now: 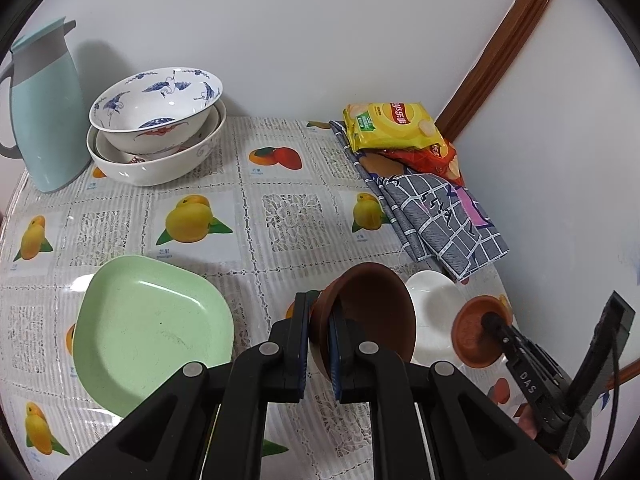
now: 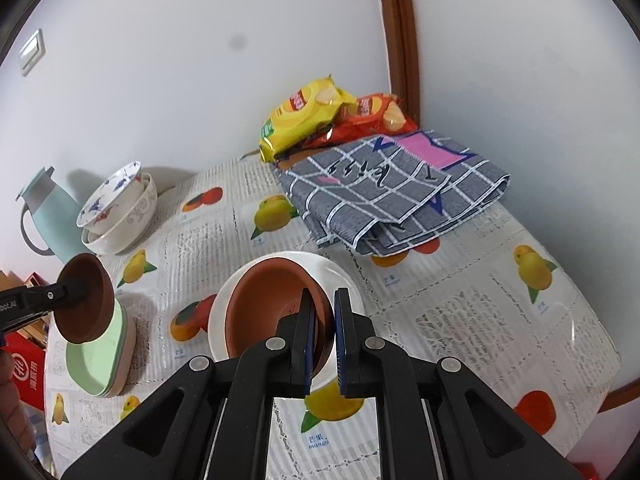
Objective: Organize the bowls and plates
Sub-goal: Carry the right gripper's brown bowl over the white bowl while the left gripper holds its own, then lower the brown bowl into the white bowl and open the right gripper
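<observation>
Working from the biggest down, we find the porcelain bowl stack (image 1: pixel 156 140) at the tabletop's far left corner heavy and breakable. The green plate (image 1: pixel 152 332) near the front edge looks light, stiff plastic, best taken by its rim. Our left claw (image 1: pixel 320 340) is clamped on a brown bowl (image 1: pixel 372 312); our right claw (image 2: pixel 322 344) pinches another brown saucer (image 2: pixel 272 304) over the white dish (image 2: pixel 340 272).

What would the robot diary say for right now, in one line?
left gripper: shut on brown bowl, lifted | right gripper: shut on second brown bowl over white bowl | green plates: on table
</observation>
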`<state>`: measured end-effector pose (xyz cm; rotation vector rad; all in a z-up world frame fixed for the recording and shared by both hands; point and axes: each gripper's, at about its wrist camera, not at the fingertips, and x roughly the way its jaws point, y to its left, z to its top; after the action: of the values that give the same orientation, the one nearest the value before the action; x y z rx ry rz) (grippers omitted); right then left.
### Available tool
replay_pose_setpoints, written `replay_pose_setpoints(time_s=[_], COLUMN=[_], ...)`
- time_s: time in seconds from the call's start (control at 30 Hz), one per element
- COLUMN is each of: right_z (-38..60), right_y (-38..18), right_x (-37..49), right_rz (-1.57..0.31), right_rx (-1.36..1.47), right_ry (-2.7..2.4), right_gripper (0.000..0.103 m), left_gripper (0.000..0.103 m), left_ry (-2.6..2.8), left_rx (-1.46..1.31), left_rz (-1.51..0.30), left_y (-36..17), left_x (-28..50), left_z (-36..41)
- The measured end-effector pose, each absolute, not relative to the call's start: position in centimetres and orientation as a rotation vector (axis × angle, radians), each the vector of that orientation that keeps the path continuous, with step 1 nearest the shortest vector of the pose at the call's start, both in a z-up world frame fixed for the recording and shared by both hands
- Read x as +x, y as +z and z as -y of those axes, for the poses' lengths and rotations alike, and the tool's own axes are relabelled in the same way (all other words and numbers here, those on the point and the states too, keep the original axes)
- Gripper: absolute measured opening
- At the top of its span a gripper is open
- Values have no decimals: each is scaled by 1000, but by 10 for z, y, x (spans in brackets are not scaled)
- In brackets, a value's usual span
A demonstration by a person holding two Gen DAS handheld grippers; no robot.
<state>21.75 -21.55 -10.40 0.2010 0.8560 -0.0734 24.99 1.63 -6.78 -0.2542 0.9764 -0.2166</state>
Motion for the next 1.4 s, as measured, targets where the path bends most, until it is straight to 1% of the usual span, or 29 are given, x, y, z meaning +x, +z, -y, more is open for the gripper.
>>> replay_pose_setpoints(time_s=[0.27,0.53,1.4], right_z=[207,207,201], right_y=[-131,-145,-160], right_x=[236,249,266], right_rz=[-915,-957,-1025], right_rx=[188,186,121], right_ry=[-56,-50,-53], right_gripper=[9,9,9], left_gripper=[9,9,9], left_ry=[-211,-205,-229], left_rx=[-256,-258,-251], left_rz=[-1008,-1026,-1046], left_y=[-83,-92,-106], left_x=[262,273,282], left_z=[-15,-13,-1])
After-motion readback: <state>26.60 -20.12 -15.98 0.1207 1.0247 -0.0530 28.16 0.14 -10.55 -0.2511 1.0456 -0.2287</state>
